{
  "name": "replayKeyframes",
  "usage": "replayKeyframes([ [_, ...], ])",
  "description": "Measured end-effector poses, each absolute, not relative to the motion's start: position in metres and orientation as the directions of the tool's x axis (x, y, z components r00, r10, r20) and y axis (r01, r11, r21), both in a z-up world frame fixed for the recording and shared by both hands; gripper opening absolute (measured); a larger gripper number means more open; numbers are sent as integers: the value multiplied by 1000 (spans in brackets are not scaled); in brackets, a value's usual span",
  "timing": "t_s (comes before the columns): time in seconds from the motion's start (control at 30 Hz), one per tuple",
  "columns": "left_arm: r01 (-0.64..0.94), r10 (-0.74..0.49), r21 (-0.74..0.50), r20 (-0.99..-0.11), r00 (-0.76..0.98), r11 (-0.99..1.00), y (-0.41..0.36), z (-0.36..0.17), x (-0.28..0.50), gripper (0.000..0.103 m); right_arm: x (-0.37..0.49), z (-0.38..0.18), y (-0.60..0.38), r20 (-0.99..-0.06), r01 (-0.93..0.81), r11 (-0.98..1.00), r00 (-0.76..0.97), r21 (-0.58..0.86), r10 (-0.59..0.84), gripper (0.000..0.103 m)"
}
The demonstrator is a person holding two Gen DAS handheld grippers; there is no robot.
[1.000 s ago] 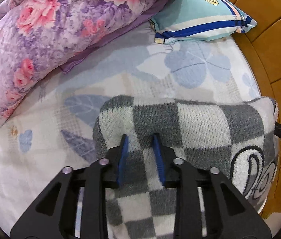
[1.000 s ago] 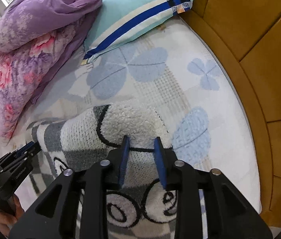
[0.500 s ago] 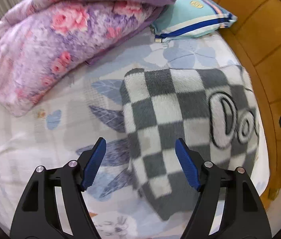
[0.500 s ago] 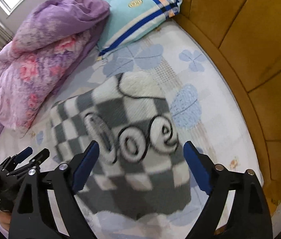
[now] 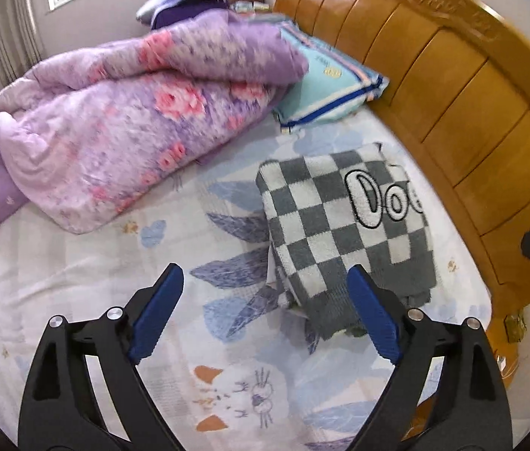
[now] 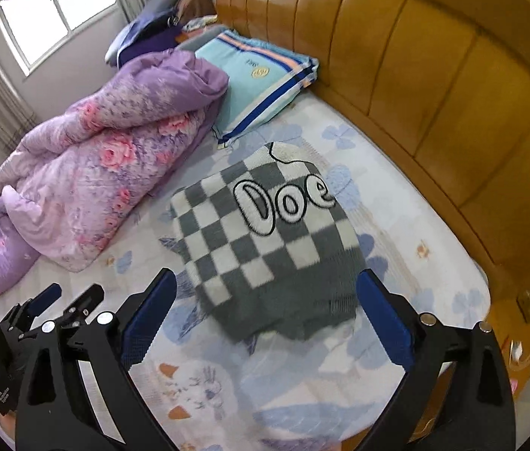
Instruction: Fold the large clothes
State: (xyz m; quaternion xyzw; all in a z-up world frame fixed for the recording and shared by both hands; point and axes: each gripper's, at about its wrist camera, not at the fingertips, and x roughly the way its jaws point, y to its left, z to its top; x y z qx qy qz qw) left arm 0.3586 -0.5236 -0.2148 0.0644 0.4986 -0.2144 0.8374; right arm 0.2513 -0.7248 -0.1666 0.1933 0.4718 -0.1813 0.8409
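Sweater (image 5: 344, 225): grey/white check knit w/ "Doe" lettering, folded into compact rectangle, lying flat on bed (image 5: 77, 263) near headboard (image 5: 471, 112). Long axis roughly fore-aft, running away from both claws toward pillow (image 5: 325, 90); near hem edge a bit ragged, underlayer poking out at near-left corner. Left claw (image 5: 265, 315): spread wide, pinching nothing, above sheet; sweater ahead and to the right, near edge just past right pad. Right claw (image 6: 265, 323): spread wide, empty; sweater dead ahead, near edge centred between pads, so better lined up for any further touch. Both clear of fabric, no contact seen. Left claw also visible at lower left of right-wrist view (image 6: 50, 308). Quilt (image 5: 133, 124): purple floral, heaped to the left, apart from sweater. Pillow: teal w/ stripes, beyond sweater, partly under quilt. Judgement: fold looks complete or nearly so; only tidy-up of near hem prob. left, approach from near edge along long axis.
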Motion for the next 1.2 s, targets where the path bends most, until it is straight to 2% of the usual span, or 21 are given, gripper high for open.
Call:
replayKeyframes([
  [0.07, 440, -318, -115, -850, 421, 891, -508, -202, 341, 90, 234, -161, -711, -854, 509, 844, 504, 171, -131, 94],
  [0.2, 475, -308, -59, -829, 467, 878, -482, -186, 310, 90, 195, -150, -682, -825, 555, 807, 540, 201, -166, 94],
  [0.4, 473, -362, -91, -772, 522, 876, -438, -164, 263, 90, 143, -142, -646, -758, 597, 762, 611, 252, -229, 94],
  [0.57, 473, -346, -43, -739, 577, 880, -409, -147, 224, 90, 106, -135, -612, -681, 576, 786, 670, 227, -295, 94],
  [0.8, 505, -401, -60, -690, 602, 861, -363, -124, 175, 92, 55, -118, -557, -585, 532, 813, 747, 237, -318, 94],
  [1.2, 534, -426, -6, -608, 669, 846, -282, -92, 95, 92, -5, -105, -466, -526, 496, 851, 778, 175, -345, 94],
])
